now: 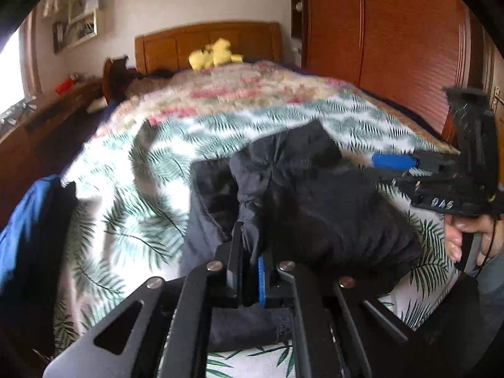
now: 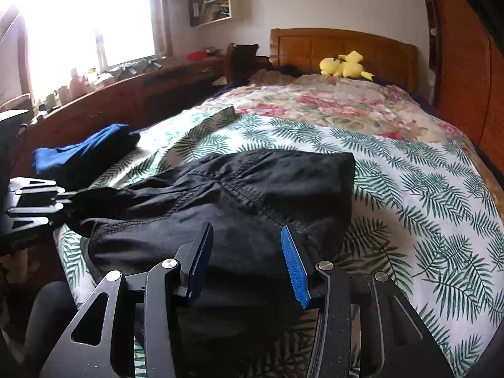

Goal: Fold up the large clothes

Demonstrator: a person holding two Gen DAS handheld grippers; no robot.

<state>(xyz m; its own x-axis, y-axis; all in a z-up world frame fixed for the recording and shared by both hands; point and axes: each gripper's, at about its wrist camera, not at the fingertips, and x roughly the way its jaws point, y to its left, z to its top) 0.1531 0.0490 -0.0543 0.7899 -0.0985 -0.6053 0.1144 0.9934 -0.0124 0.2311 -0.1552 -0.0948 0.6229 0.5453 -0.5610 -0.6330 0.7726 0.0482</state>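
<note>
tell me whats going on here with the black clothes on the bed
A person is folding a black garment on the bed's leaf-print cover, with a handheld gripper in each hand. The left gripper is shut on a fold of the fabric. The right gripper hovers open over the near edge, gripping nothing.

Open bedspread (image 2: 409, 189) right of garment (image 2: 239, 189)

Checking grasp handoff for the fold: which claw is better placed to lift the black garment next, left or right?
Left. The left claw is already shut on a fold of the black garment at its edge. The right claw stands open just above the cloth, gripping nothing, so it would need to close first.
</note>
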